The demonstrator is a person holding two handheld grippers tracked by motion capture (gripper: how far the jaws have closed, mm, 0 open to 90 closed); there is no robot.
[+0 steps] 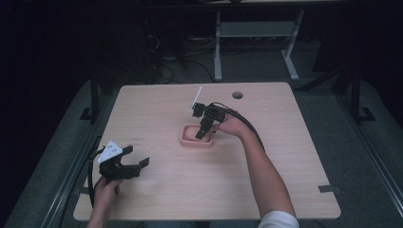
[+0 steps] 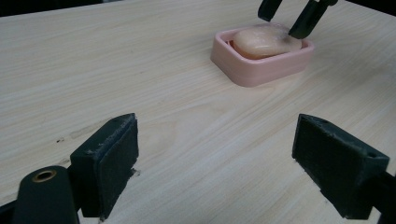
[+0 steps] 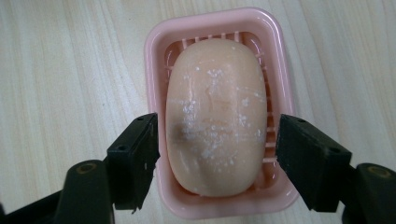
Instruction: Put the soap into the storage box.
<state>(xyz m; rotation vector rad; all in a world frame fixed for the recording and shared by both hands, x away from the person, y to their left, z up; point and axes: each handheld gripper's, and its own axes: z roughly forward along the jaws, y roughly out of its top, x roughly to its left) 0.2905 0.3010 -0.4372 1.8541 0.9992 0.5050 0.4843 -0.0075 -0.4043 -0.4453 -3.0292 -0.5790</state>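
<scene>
Smooth oval soap (image 3: pixel 215 116) speckled white in a ribbed pink plastic dish (image 3: pixel 154 56), right gripper (image 3: pixel 217 149) jaws wide around it, left gripper (image 2: pixel 219 163) jaws wide over pale wood tabletop (image 2: pixel 116 70)

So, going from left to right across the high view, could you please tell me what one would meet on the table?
Left gripper → pink soap dish holding the soap → right gripper → hole in the table.
</scene>
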